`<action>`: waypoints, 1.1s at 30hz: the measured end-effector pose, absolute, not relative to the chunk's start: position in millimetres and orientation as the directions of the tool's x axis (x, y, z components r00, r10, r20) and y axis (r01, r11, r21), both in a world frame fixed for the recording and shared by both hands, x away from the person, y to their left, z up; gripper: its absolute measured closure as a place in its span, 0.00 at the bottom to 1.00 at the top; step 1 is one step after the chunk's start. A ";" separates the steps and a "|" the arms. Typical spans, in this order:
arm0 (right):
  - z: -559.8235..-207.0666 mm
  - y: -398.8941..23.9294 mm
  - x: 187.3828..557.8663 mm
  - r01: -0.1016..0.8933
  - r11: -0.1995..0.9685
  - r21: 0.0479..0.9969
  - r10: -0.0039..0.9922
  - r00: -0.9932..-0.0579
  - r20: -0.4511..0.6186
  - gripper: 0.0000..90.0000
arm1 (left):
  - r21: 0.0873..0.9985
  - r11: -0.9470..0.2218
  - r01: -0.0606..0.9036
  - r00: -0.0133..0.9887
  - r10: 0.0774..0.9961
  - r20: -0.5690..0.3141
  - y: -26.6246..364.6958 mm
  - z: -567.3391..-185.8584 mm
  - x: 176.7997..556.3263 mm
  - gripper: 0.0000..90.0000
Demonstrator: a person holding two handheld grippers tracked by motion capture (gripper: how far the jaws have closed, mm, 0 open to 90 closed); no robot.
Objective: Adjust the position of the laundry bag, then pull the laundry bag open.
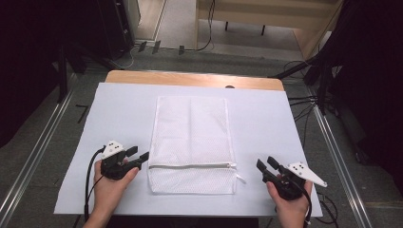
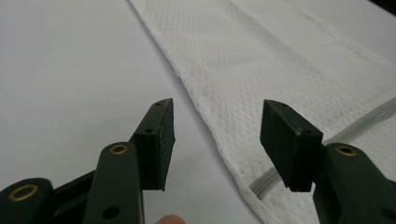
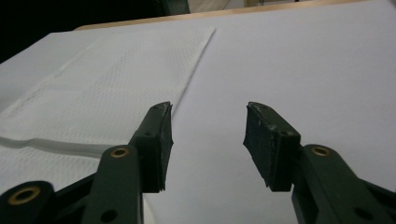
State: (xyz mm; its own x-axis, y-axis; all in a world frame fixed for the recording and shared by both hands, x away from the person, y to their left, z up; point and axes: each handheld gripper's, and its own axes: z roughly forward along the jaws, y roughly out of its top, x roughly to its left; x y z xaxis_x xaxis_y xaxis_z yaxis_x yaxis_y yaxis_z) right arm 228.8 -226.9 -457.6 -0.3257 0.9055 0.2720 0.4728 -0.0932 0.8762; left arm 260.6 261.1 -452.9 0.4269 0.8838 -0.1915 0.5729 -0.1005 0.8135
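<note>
A white mesh laundry bag [image 1: 192, 142] lies flat in the middle of the pale sheet [image 1: 119, 109], its zipper [image 1: 190, 166] running across near the front end. My left gripper [image 1: 139, 153] sits just left of the bag at the zipper's left end, open. In the left gripper view the jaws [image 2: 217, 121] straddle the bag's edge [image 2: 280, 60] without pinching it, and the zipper [image 2: 355, 128] passes behind the right jaw. My right gripper [image 1: 264, 162] rests to the right of the bag, apart from it. Its jaws [image 3: 208, 121] stand open over bare sheet, the bag [image 3: 116, 79] to their left.
The sheet covers a wooden table whose far edge [image 1: 190, 78] shows as a strip. Cables [image 1: 304, 102] trail on the floor at the right and beyond the table. Metal rails [image 1: 33, 156] run along both sides. A small tag [image 1: 241, 179] sticks out at the zipper's right end.
</note>
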 end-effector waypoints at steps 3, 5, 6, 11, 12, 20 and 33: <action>-460.7 -217.8 227.4 0.509 -0.070 0.858 0.891 -0.355 0.283 0.62 | 0.809 -0.132 0.572 0.445 0.879 -0.171 258.3 -453.4 257.5 0.49; -457.5 -203.5 225.4 0.555 0.039 0.831 0.879 -0.414 0.235 0.61 | 0.819 -0.125 0.560 0.452 0.874 -0.176 255.2 -450.3 252.8 0.49; -457.5 -203.5 225.4 0.555 0.039 0.831 0.879 -0.414 0.235 0.61 | 0.819 -0.125 0.560 0.452 0.874 -0.176 255.2 -450.3 252.8 0.50; -461.9 -197.7 226.7 0.615 0.009 0.789 0.857 -0.411 0.311 0.55 | 0.820 -0.147 0.553 0.470 0.868 -0.162 247.8 -449.1 249.1 0.51; -461.9 -197.7 226.7 0.615 0.009 0.789 0.857 -0.411 0.311 0.55 | 0.820 -0.147 0.553 0.470 0.868 -0.162 247.8 -449.1 249.1 0.51; -472.9 -187.3 231.1 0.642 0.051 0.765 0.845 -0.437 0.310 0.47 | 0.819 -0.167 0.549 0.497 0.853 -0.159 236.7 -449.1 246.6 0.52; -483.3 -171.2 229.7 0.657 0.149 0.739 0.824 -0.496 0.275 0.44 | 0.808 -0.226 0.544 0.583 0.794 -0.170 199.6 -451.9 244.3 0.59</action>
